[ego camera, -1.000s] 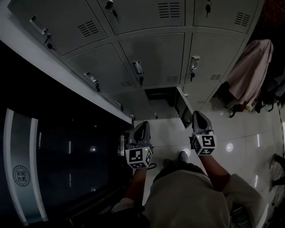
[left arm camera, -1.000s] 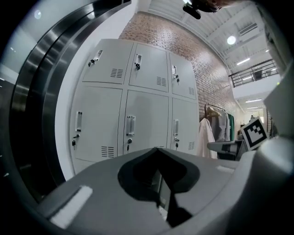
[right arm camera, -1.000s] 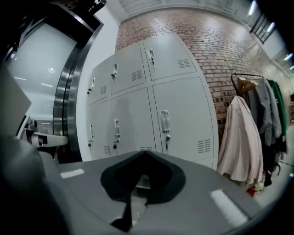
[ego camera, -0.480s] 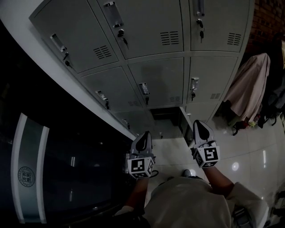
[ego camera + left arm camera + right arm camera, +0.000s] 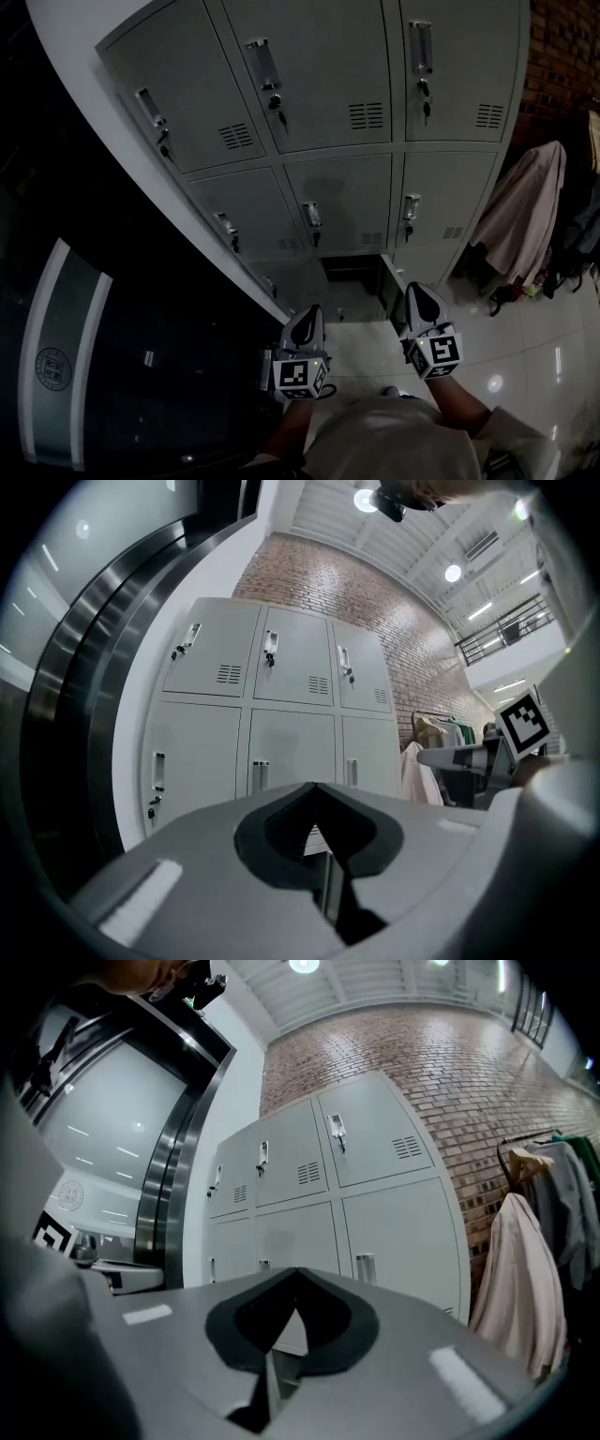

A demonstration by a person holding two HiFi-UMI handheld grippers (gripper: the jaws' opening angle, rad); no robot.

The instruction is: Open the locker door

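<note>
Jaws of the left gripper (image 5: 314, 787) pressed together at the tips, nothing between them; grey moulded plastic, smooth, with a dark scooped hollow behind the tips. Right gripper (image 5: 292, 1274) the same: tips together, empty. Neither touches anything. Both are held in the air in front of the person, well apart from the cabinets, each with its black-and-white marker cube towards the head camera.

Bank of pale grey sheet-metal lockers (image 5: 337, 202), three columns, flat doors with small louvred vents in the lower corner and upright chrome pull handles (image 5: 265, 66) with keyed locks under them. In the bottom row, middle column, one grey sheet-metal locker door (image 5: 386, 281) appears to be swung out, with a dark compartment beside it; the light is too dim to be sure how far it is open.

Since a second ago the head view has tipped up: the top row of lockers now fills the upper frame, and the grippers sit lower in it. Jaws unchanged, together then as now.

Red-brown brick wall (image 5: 562, 56) at right; pale pink coat (image 5: 520, 220) hanging; glossy white tiled floor (image 5: 525, 347).
</note>
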